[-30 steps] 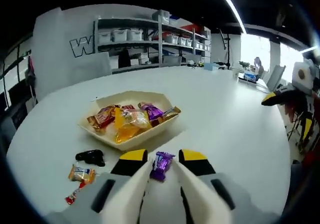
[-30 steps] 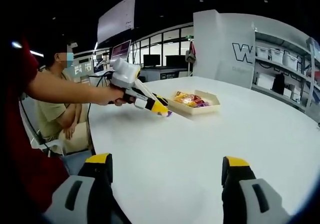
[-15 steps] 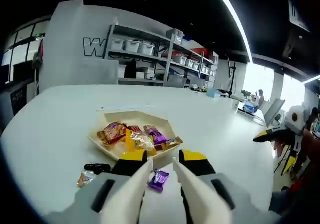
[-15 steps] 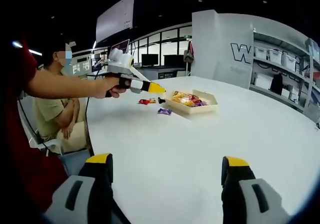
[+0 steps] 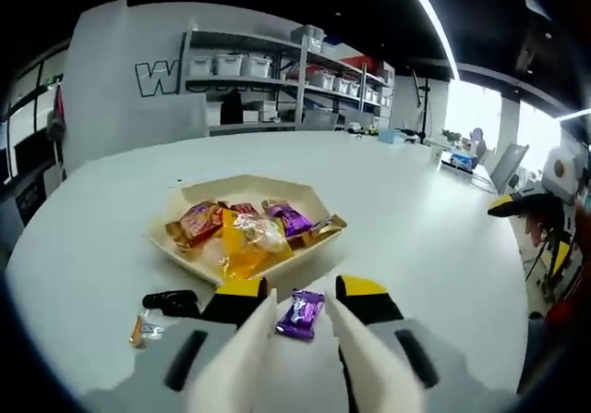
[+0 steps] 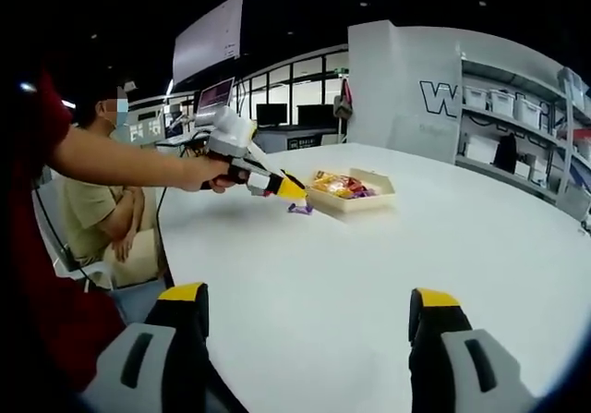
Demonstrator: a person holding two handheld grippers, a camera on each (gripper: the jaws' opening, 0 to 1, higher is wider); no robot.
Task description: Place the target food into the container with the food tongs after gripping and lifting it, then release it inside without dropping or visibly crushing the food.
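Since half a second ago the left tongs point(image 5: 300, 295) have come back down close to the table point(image 5: 434, 228), with the purple candy point(image 5: 301, 313) between their open jaws, lying just in front of the tray point(image 5: 305, 189) of sweets. The right tongs point(image 6: 309, 307) hang wide open, holding nothing, well apart from the tray.

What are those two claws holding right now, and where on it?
Neither claw holds anything: the purple candy lies on the table between the open left claw; the right claw is empty.
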